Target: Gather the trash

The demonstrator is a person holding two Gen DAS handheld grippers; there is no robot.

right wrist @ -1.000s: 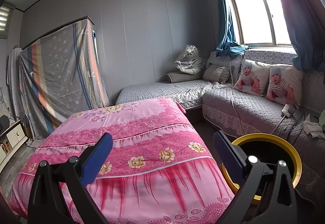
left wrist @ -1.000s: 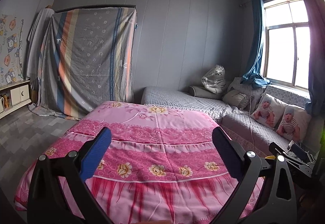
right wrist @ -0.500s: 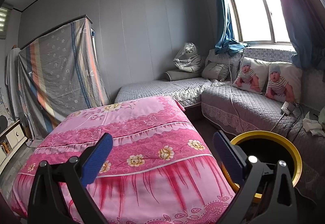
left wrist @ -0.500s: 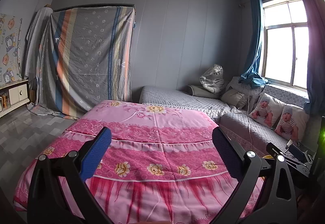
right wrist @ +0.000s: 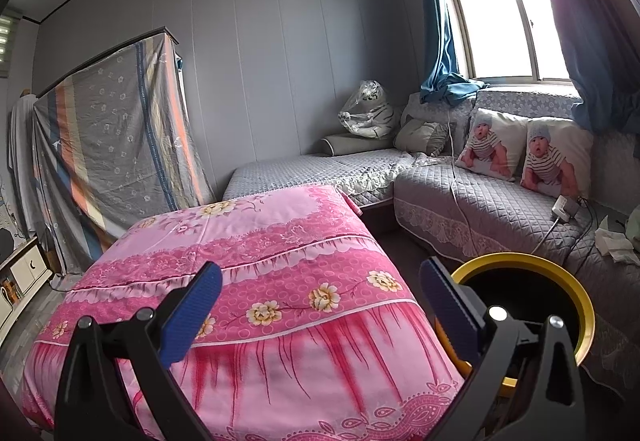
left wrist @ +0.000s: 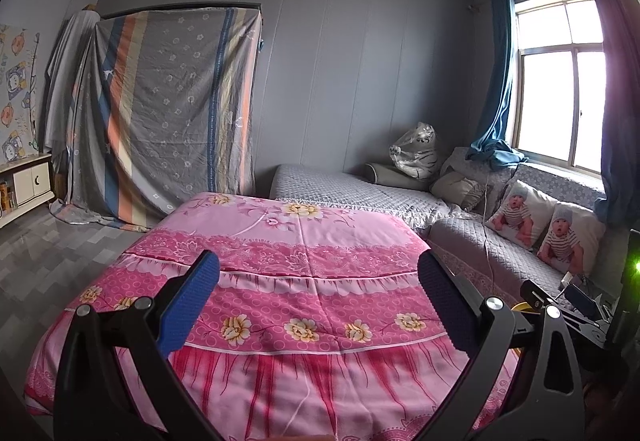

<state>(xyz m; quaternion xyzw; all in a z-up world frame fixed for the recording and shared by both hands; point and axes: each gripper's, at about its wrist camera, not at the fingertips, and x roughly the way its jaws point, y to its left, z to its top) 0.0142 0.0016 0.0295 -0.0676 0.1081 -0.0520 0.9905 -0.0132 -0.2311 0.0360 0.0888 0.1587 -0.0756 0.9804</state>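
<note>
Pink floral bedspread (left wrist: 304,281) fills the near middle of both wrist views, draped over a low bed with its red-streaked hem hanging toward the cameras. The left gripper (left wrist: 320,305) hangs above that hem with its blue-padded fingers (left wrist: 188,305) spread wide and nothing between them. The right gripper (right wrist: 320,309) is likewise wide open and empty, its blue pads (right wrist: 192,313) apart over the bedspread's near right corner. Just right of the bed, a yellow-rimmed trash bin (right wrist: 560,273) with a dark interior stands on the floor, partly behind the right gripper's right finger; in the left wrist view only a sliver of its yellow rim (left wrist: 520,307) shows. On the grey quilted sofa (right wrist: 480,209) at the far right, crumpled white tissue paper (right wrist: 614,245) lies near the right edge, beside a white charger block (right wrist: 564,206) and its cable. Two baby-print cushions (right wrist: 528,153) lean against the sofa back under the window (right wrist: 500,17), with a blue curtain (right wrist: 440,53) bunched at the sill. A plastic-wrapped plush tiger (right wrist: 368,109) sits in the far corner. At far left, a striped sheet (left wrist: 168,113) covers a tall frame against the grey wall.
</note>
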